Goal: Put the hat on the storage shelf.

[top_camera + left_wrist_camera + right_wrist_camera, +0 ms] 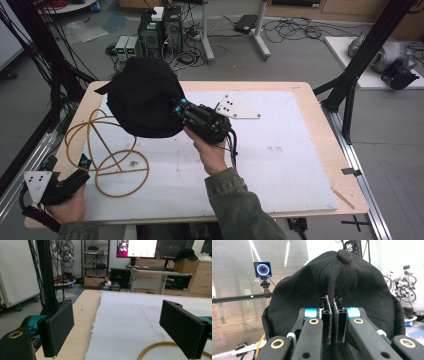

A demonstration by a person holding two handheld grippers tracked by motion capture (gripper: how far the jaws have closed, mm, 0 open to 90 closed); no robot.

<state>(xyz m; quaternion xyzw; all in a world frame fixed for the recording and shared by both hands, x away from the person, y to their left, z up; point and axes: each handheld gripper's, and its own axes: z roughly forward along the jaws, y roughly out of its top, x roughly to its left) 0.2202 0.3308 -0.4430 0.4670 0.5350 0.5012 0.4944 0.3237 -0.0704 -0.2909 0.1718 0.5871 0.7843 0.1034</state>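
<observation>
Forearm and sleeve at the near edge, cap lifted over the table.

Left gripper [67,182] rests at the table's [300,87] near-left corner, its 2 jaws apart, beside the amber tubing [112,160]. Right gripper [179,107] pinches a fold of the black cap [142,97], held above the white mat [280,150]. Soft and light, it sags; I judge the stiffer brim a better hold.

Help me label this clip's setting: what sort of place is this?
Probably a robotics or research lab: computer towers with loose cables on the floor, a monitor on a desk, and black camera-rig framing beside the table.
</observation>
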